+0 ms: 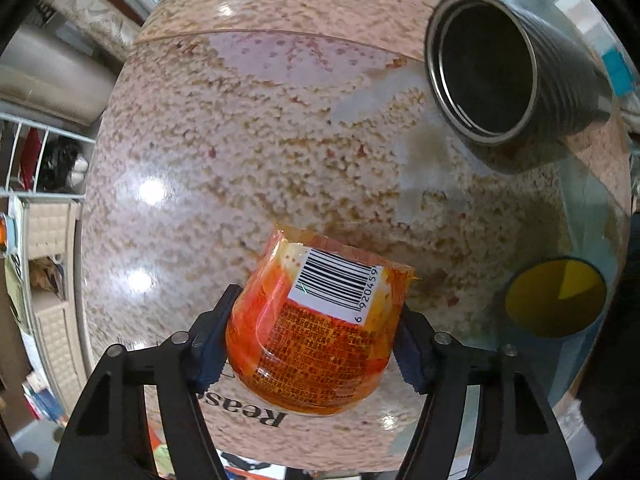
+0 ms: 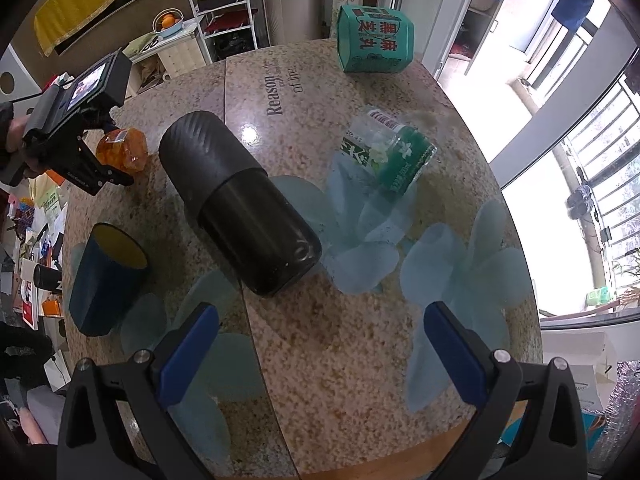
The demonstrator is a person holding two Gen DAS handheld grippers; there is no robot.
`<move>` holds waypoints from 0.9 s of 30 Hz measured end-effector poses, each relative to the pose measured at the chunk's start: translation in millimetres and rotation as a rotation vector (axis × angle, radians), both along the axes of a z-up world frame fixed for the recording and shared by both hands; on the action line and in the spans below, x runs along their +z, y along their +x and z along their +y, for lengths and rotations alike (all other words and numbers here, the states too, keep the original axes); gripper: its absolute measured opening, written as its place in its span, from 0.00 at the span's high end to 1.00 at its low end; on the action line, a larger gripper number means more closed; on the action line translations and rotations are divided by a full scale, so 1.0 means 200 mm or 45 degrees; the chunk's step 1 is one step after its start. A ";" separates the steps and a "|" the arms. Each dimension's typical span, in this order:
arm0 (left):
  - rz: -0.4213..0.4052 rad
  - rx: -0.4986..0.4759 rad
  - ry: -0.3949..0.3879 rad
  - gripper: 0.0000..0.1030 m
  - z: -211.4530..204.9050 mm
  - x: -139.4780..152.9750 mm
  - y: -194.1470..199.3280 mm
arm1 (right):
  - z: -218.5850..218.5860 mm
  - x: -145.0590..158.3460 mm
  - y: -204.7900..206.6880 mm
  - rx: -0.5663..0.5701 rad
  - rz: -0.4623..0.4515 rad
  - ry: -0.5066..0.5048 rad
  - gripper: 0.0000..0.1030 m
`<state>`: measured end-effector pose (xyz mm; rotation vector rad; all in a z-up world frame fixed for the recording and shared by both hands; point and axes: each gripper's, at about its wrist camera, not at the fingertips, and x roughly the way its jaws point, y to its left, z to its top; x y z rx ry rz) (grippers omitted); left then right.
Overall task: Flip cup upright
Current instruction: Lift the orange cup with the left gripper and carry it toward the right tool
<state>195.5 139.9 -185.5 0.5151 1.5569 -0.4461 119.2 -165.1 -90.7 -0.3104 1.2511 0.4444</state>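
My left gripper (image 1: 316,340) is shut on a small orange plastic cup (image 1: 320,328) with a barcode label, held on its side above the round granite table (image 1: 240,140). In the right wrist view the same cup (image 2: 122,148) shows at the table's far left, with the left gripper (image 2: 116,174) around it. A large black cup (image 2: 236,204) lies on its side mid-table; its open mouth faces the left camera (image 1: 488,68). My right gripper (image 2: 320,344) is open and empty, above the near part of the table.
A dark blue cup with a yellow inside (image 2: 106,280) stands upright at the near left, also in the left wrist view (image 1: 556,296). A clear green-labelled cup (image 2: 388,152) lies on its side. A green box (image 2: 374,38) sits at the far edge. Shelves stand beyond the table.
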 end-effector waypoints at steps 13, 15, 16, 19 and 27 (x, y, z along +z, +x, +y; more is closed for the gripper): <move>-0.138 0.252 -0.128 0.30 0.14 0.23 -0.02 | -0.02 0.09 -0.08 -0.019 -0.060 0.039 0.00; -0.187 0.268 -0.144 0.30 0.11 0.32 -0.06 | -0.02 0.12 -0.10 -0.023 -0.078 0.050 0.00; -0.207 0.270 -0.158 0.30 0.10 0.37 -0.08 | -0.02 0.14 -0.11 -0.025 -0.088 0.054 0.00; -0.244 0.307 -0.148 0.30 -0.01 0.49 -0.15 | -0.03 0.19 -0.15 -0.028 -0.123 0.068 0.00; -0.358 0.400 -0.232 0.30 -0.37 0.75 -0.40 | -0.11 0.32 -0.23 -0.093 -0.212 0.108 0.00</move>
